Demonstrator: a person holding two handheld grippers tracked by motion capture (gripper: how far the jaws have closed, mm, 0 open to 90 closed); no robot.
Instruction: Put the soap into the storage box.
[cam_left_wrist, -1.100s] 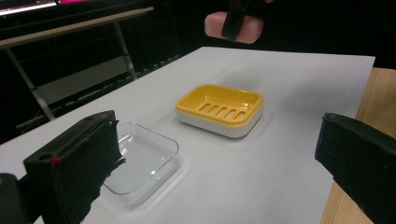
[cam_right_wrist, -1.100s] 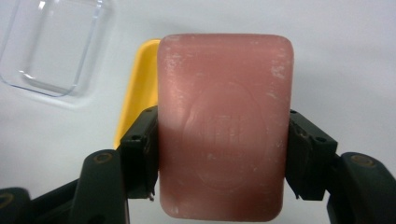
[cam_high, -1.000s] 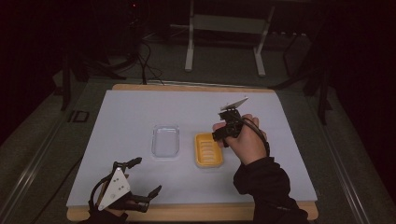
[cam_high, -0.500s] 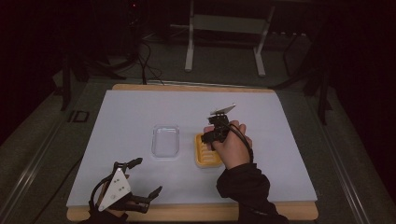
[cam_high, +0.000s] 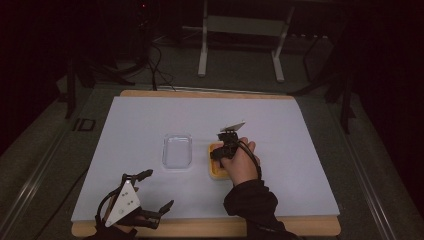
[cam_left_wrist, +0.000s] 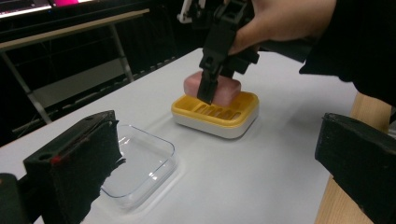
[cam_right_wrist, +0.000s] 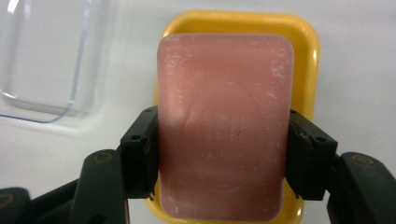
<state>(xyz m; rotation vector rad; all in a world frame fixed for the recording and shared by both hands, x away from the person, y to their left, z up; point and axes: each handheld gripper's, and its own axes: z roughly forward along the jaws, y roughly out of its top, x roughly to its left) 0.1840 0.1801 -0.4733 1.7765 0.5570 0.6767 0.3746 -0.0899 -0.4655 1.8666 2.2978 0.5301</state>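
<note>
A pink soap bar (cam_right_wrist: 224, 121) is clamped by its long sides in my right gripper (cam_right_wrist: 224, 154), flat over the yellow soap dish (cam_right_wrist: 308, 51). In the left gripper view the soap bar (cam_left_wrist: 224, 88) hangs low over the dish (cam_left_wrist: 215, 114); I cannot tell whether they touch. From above, the right gripper (cam_high: 222, 150) points down at the dish (cam_high: 214, 170) in the middle of the table. My left gripper (cam_high: 157, 190) rests near the front left edge, jaws wide open with nothing between them.
A clear plastic tray (cam_high: 178, 150) lies just left of the dish, a small gap between them. The white mat (cam_high: 280, 130) covers a wooden table; its front edge (cam_high: 300, 227) is close to both hands. Dark stands and cables sit beyond the far edge.
My right hand has come down and to the left with the soap, from right of the dish to directly over it. The left gripper has stayed put.
</note>
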